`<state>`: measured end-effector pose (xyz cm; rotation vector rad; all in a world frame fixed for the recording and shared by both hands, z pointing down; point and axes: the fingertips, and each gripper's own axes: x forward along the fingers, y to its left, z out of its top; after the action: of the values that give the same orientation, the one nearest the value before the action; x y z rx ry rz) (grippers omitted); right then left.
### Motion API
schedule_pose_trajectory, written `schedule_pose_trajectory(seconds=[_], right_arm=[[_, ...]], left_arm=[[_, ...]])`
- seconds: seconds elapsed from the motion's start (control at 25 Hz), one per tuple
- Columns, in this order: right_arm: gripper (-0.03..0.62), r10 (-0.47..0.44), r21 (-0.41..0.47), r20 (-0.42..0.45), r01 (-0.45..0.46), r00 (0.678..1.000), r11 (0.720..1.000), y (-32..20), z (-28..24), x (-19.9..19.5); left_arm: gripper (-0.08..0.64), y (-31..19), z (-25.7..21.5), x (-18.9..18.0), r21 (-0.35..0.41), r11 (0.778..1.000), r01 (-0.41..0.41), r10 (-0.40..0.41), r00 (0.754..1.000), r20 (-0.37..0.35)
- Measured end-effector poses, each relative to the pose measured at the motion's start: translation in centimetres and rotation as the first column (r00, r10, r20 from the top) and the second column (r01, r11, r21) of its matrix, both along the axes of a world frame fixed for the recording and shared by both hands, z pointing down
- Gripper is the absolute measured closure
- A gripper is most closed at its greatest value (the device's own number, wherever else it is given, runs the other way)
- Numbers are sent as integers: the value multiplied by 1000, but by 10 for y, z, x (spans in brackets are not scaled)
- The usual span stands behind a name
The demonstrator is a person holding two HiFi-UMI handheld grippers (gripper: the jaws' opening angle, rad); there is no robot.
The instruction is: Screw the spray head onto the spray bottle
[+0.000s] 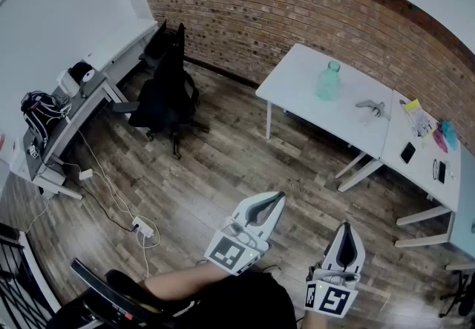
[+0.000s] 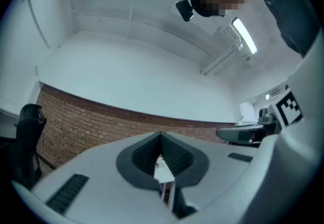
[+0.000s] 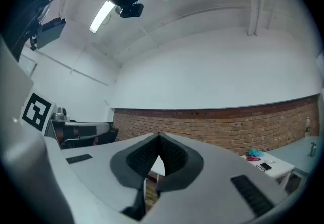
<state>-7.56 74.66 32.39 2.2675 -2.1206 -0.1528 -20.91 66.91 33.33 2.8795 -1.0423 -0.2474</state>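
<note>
The head view looks steeply down on a room with a wooden floor [image 1: 223,171] and a brick wall [image 1: 282,8]. A pale green spray bottle [image 1: 329,81] stands upright on a white table [image 1: 297,90] by the wall. A small grey piece, apparently the spray head [image 1: 371,106], lies on the same table to the bottle's right, apart from it. A black office chair [image 1: 167,90] stands at the left. At the bottom edge, well apart from the table, are the left gripper [image 1: 276,197] and the right gripper [image 1: 346,227], both closed. In the left gripper view, the left gripper [image 2: 160,139] has its jaws together at the tips with nothing between them, facing the brick wall [image 2: 101,117]. In the right gripper view, the right gripper [image 3: 159,139] is likewise closed and empty, with the brick wall [image 3: 228,127] beyond.
</note>
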Motion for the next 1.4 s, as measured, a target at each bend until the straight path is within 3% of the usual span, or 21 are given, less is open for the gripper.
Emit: schedule_pose_trajectory(seconds=[1.0,1.2,1.32,1.4], right_arm=[[586,-25,3,65,25,998,1000,25,18,43],[586,-47,-36,40,48,998,998,33,23,59],[584,-61,-53,66,64,996,997,38,35,66],[584,-62,-47,76,66,995,997,41,40,76]], left_arm=[[568,24,9,45,3,1000,-5,5,999,47],[568,30,11,59,64,998,12,-16,998,53],[568,37,13,65,8,1000,11,-12,1000,14],[568,40,12,73,10,1000,18,-18,1000,8]])
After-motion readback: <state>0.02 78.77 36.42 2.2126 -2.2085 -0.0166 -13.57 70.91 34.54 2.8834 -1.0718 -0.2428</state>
